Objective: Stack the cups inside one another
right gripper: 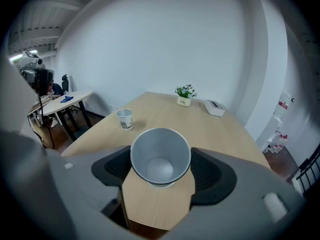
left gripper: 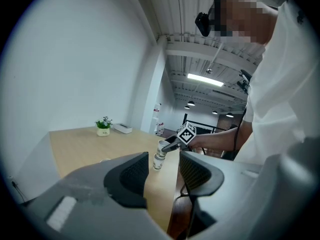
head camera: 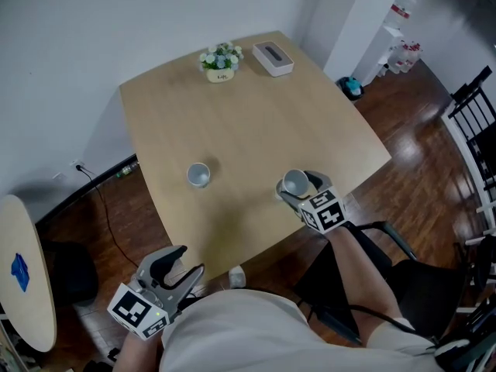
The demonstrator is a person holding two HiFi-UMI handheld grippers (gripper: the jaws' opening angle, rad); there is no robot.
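Your left tongs (head camera: 190,260) hang open and empty off the near edge of the pale wooden tabletop (head camera: 256,122), probably waiting. A small white paper cup (head camera: 198,174) stands alone mid-tabletop. Your right tongs (right gripper: 160,166) grip a second white paper cup (right gripper: 160,156) by its sides, mouth up, seemingly over a third cup (left gripper: 158,162), ready for nesting

The head view looked steeply down on the table (head camera: 256,122); the left gripper view faced the right gripper (left gripper: 166,146) across its edge.
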